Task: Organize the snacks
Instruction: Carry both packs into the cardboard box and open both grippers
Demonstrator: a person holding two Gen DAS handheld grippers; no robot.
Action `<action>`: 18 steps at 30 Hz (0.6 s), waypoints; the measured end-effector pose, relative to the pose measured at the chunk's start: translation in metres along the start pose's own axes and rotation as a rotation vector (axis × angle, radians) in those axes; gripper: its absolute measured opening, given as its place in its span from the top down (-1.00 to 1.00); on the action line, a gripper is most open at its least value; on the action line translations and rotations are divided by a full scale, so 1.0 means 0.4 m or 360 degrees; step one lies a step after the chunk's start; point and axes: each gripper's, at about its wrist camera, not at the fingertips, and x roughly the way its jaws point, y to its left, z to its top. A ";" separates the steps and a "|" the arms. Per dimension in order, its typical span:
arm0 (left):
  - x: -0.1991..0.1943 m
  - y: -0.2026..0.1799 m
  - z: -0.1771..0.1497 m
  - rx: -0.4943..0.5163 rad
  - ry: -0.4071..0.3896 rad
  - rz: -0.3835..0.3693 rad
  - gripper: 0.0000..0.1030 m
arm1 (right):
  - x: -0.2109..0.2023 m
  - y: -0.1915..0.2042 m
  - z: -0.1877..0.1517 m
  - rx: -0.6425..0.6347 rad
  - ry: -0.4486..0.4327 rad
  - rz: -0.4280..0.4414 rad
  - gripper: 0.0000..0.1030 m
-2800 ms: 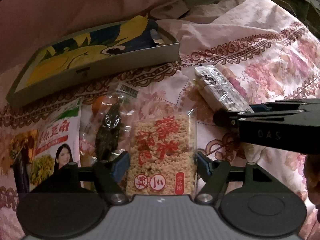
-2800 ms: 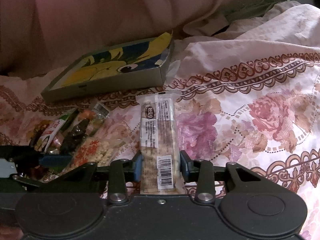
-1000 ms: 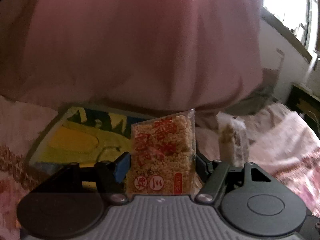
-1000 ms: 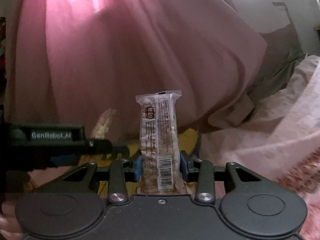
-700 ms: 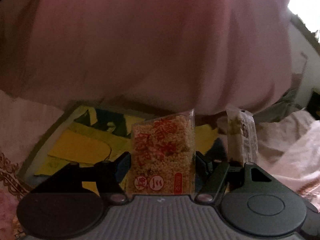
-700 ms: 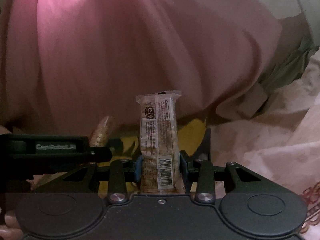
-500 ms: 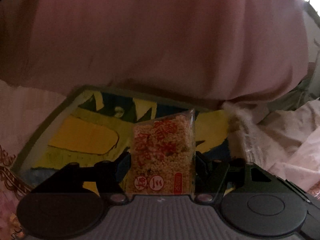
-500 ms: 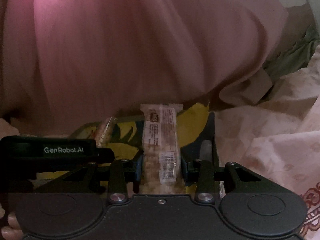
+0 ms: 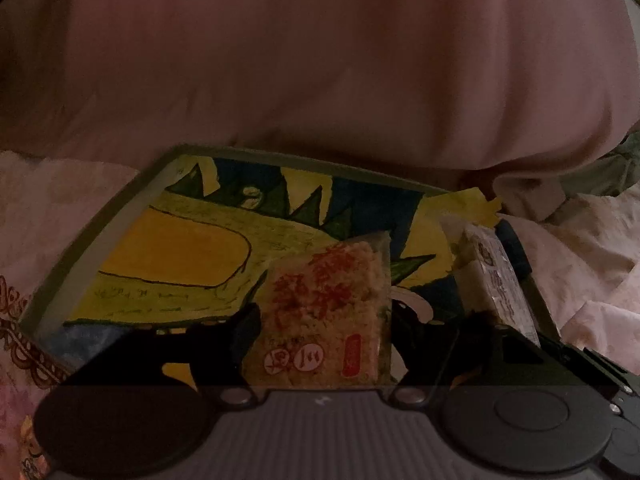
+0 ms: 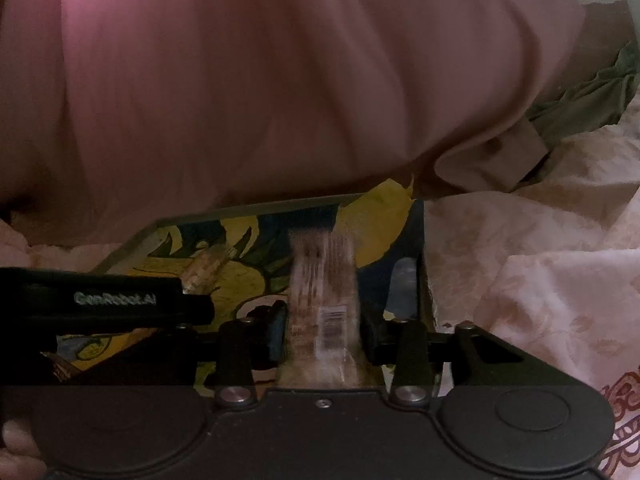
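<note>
A shallow box [image 9: 176,256] with a yellow and blue cartoon print lies on the floral bedspread; it also shows in the right wrist view [image 10: 248,236]. My left gripper [image 9: 324,336] is shut on a clear pack of rice crisps with red print [image 9: 328,316], held over the box's right half. My right gripper [image 10: 322,328] is shut on a long clear-wrapped snack bar [image 10: 322,296], blurred, over the box's right end. The bar shows in the left wrist view [image 9: 496,280], and the left gripper's body shows in the right wrist view [image 10: 104,300].
A large pink cloth [image 9: 320,60] hangs close behind the box and fills the upper view. The floral bedspread [image 10: 540,280] spreads to the right, with green-grey fabric [image 10: 580,108] at the far right. The bedspread's patterned border [image 9: 16,332] lies left of the box.
Both grippers have carried their snacks from the bedspread up and forward and now tip down over the box. The box has grown larger in both views. Both grips have stayed the same.
</note>
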 end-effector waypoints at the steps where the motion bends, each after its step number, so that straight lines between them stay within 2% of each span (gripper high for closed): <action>1: -0.001 0.003 0.000 -0.0012 0.0003 -0.0006 -0.49 | -0.003 -0.001 0.002 -0.0001 -0.0008 0.0002 -0.04; 3: -0.007 0.010 0.000 -0.0053 -0.0008 -0.0026 -0.68 | -0.017 0.001 0.005 -0.0006 -0.0029 0.0007 -0.18; 7: -0.035 0.019 -0.001 -0.0091 -0.0059 -0.0031 -0.71 | -0.063 0.009 0.020 -0.0042 -0.0090 -0.0024 -0.35; 10: -0.074 0.024 -0.001 -0.0110 -0.0129 0.0004 -0.81 | -0.110 0.008 0.038 -0.0052 -0.0155 -0.0046 -0.51; 14: -0.147 0.037 0.004 -0.0148 -0.0239 0.0052 -0.93 | -0.192 0.008 0.057 -0.0050 -0.0246 -0.0067 -0.75; 16: -0.190 0.046 0.007 -0.0172 -0.0288 0.0083 -0.96 | -0.242 0.006 0.059 -0.0020 -0.0292 -0.0083 -0.95; 18: -0.235 0.055 0.003 -0.0201 -0.0339 0.0105 -0.99 | -0.294 0.006 0.053 0.0018 -0.0336 -0.0100 -0.99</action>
